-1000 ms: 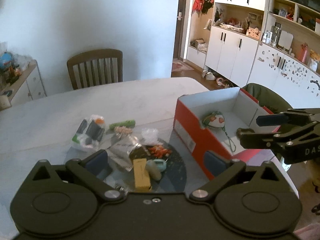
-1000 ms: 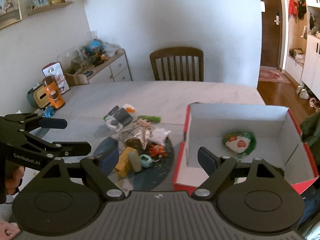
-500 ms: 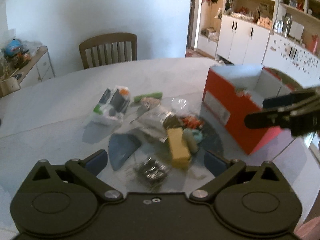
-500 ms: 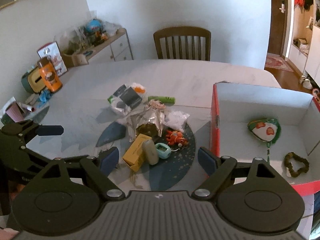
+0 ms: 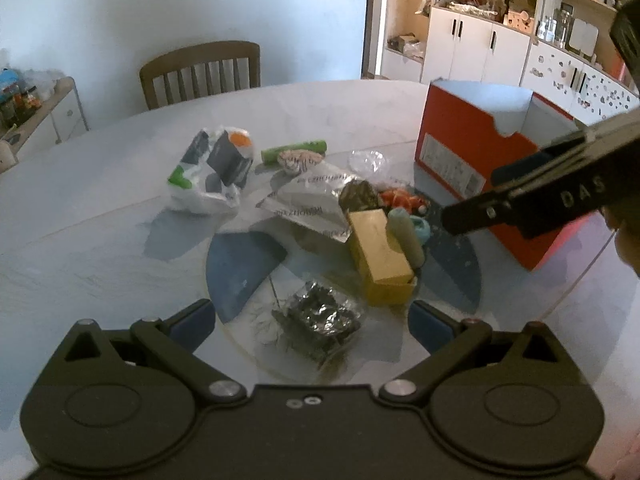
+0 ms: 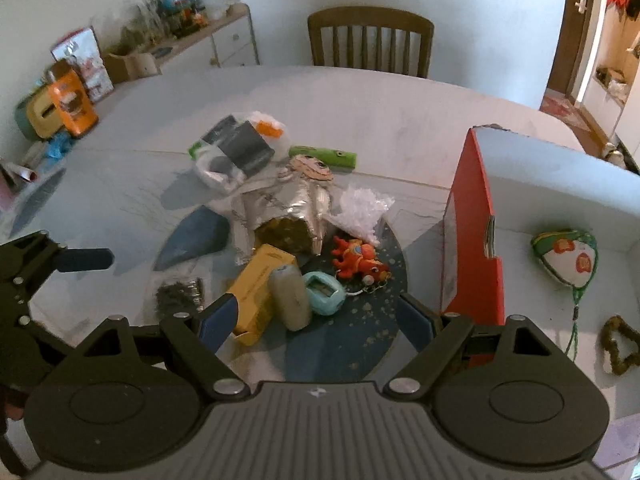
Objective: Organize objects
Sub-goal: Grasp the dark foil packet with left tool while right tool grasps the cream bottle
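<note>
In the left wrist view, our left gripper (image 5: 312, 320) hangs wide open and empty over the near edge of the table (image 5: 100, 216), just above a small dark packet (image 5: 318, 326). Beyond it lie the yellow box (image 5: 378, 256), foil bag (image 5: 308, 204) and green tube (image 5: 294, 151), all unsorted, near the table's middle.

In the right wrist view, our right gripper (image 6: 316, 318) is also spread wide, holding nothing. The red box (image 6: 474, 240) at the right edge holds only a pouch (image 6: 566, 256) and a dark ring (image 6: 620, 344). We judge most sorting remains.
</note>
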Demonstrator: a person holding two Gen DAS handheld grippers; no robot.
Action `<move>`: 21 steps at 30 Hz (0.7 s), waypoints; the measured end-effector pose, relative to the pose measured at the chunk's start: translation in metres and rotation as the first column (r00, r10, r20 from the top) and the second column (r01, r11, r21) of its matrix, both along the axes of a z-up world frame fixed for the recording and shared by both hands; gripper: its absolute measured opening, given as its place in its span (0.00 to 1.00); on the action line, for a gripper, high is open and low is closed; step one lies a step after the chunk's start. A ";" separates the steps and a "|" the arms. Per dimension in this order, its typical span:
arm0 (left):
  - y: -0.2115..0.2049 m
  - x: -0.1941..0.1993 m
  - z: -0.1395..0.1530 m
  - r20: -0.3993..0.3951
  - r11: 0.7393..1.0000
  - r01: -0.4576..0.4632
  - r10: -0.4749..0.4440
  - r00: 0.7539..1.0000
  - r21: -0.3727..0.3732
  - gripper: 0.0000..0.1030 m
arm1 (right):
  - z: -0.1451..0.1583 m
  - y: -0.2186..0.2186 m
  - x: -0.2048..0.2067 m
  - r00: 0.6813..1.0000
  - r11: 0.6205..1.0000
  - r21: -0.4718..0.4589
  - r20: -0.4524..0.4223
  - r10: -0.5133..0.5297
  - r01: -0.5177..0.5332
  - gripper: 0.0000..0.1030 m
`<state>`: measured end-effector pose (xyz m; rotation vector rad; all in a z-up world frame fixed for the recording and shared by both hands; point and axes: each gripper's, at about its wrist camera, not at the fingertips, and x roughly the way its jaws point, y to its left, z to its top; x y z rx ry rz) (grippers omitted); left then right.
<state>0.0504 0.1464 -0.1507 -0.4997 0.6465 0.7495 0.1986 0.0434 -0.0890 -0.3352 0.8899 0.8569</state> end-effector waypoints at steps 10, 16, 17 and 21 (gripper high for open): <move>0.009 0.007 -0.018 -0.006 1.000 0.012 -0.012 1.000 -0.019 0.99 | -0.008 0.023 0.001 0.996 0.995 -0.035 0.015 0.089 -0.088 0.81; 0.011 0.013 -0.022 -0.031 1.000 0.016 -0.017 0.999 -0.021 0.89 | -0.022 0.035 0.010 0.994 0.993 -0.060 -0.031 0.104 -0.105 0.60; 0.011 0.014 -0.023 -0.033 1.000 0.020 -0.021 0.999 -0.020 0.87 | -0.023 0.036 0.011 0.994 0.993 -0.056 -0.037 0.106 -0.108 0.58; 0.010 0.016 -0.024 -0.036 0.999 0.030 -0.031 0.999 -0.022 0.80 | -0.025 0.041 0.011 0.989 0.989 -0.052 -0.044 0.139 -0.141 0.52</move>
